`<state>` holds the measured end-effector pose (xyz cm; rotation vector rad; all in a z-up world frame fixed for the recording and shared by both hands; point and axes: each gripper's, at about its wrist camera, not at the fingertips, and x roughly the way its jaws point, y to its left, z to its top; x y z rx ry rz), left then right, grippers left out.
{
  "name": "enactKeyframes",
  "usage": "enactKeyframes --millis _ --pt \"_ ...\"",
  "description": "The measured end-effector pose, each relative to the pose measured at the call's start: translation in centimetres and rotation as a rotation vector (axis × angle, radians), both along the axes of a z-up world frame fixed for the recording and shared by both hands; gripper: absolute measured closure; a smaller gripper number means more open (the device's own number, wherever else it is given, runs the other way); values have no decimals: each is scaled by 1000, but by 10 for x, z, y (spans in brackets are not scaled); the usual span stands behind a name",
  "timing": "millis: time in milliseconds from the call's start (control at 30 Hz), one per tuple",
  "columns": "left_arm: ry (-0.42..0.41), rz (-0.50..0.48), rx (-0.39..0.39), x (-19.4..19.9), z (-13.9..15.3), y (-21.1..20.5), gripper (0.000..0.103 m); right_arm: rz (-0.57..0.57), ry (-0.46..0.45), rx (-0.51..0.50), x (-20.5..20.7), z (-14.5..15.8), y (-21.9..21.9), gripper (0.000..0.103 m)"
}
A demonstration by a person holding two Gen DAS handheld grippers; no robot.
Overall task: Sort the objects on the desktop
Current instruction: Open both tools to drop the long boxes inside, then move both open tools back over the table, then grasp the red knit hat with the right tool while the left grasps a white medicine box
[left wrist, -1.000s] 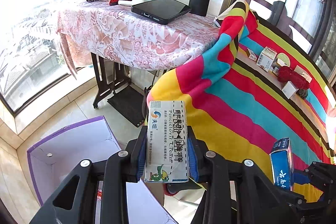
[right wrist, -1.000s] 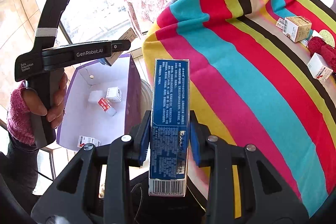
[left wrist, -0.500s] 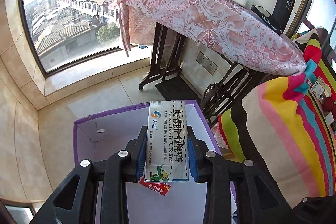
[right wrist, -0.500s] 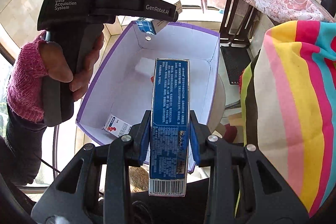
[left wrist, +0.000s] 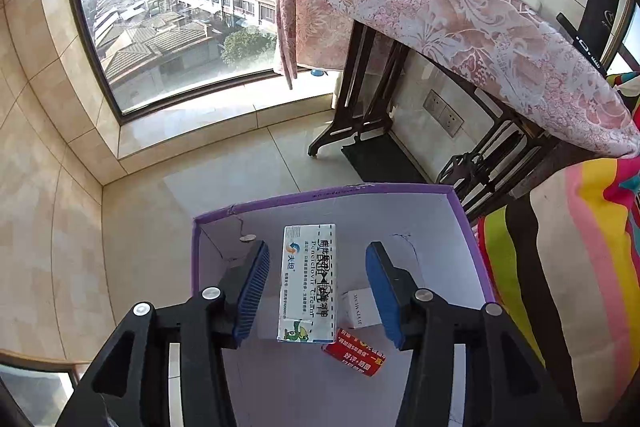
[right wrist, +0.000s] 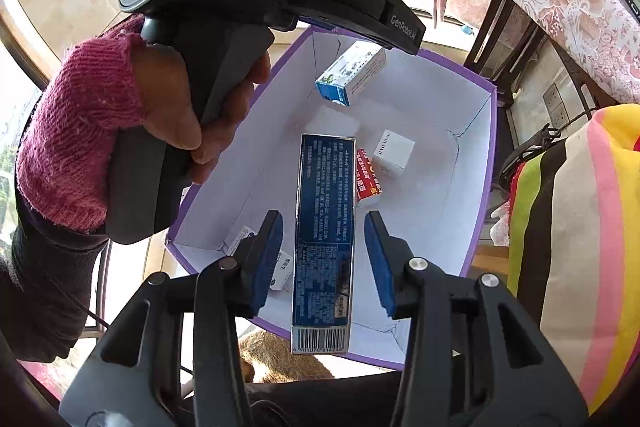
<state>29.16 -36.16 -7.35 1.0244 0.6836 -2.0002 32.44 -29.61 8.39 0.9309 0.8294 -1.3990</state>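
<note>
The left gripper (left wrist: 318, 291), black-armed with blue ribbed pads, points down over the open purple-rimmed cardboard box with a white inside (left wrist: 460, 203); its jaws are opening, and the white and pale-blue carton printed with green cartoon art (left wrist: 308, 283) sits between the pads with a clear gap on each side, touching neither. The right gripper (right wrist: 324, 259), of the same build, hangs over the near edge of the same box, and its jaws are opening too; the long dark-blue carton with a barcode at its near end (right wrist: 323, 243) stands lengthwise between the pads, daylight showing on both sides. Seen from the right wrist, a hand in a pink knitted cuff (right wrist: 168, 107) grips the handle of the left tool above the box's left wall, and the white and pale-blue carton shows beneath it, tilted, near the far wall. On the box floor lie a small white cube-shaped carton (right wrist: 392, 153), a red and white packet (right wrist: 368, 179) touching it on the side toward the box's middle, and a white carton with blue marks (right wrist: 256, 251) in the near left corner. To the right of the box hangs a cloth striped in yellow, pink, green and black (right wrist: 580, 227); beyond it stands a table draped in pink floral lace (left wrist: 460, 19).
</note>
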Motion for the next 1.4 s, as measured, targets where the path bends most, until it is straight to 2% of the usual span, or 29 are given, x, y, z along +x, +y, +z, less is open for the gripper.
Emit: enactKeyframes --millis 33,67,133,267,433,600,800,900,1000,1200,1267,1400 --pt "-1 8 -8 1 1 0 35 -8 -7 -11 -3 2 2 37" --pt "-3 15 -18 3 2 0 30 -20 -13 -23 -7 4 4 36" --pt "-7 23 -33 4 5 0 27 -51 -18 -36 -17 7 6 36" --pt "-12 24 -46 0 8 2 25 -129 -25 -63 -37 14 12 36" --pt "-25 -47 -101 -15 18 23 23 -247 -2 -110 -62 32 35 37" --pt "1 -206 -176 -41 35 64 22 -422 58 -180 -103 59 85 36" --pt "138 -458 -192 -80 58 126 22 -749 119 -276 -176 85 175 30" --pt "138 -592 -194 -107 62 161 21 -926 144 -282 -216 92 224 27" --pt "117 -711 -182 -137 62 195 21 -1028 172 -298 -244 99 270 25" --pt "102 -899 -179 -210 74 261 21 -1083 243 -316 -298 130 336 20" --pt "114 -945 -185 -228 79 285 21 -1075 261 -316 -320 143 342 13" --pt "121 -1004 -149 -259 80 319 20 -993 239 -311 -363 154 340 9"
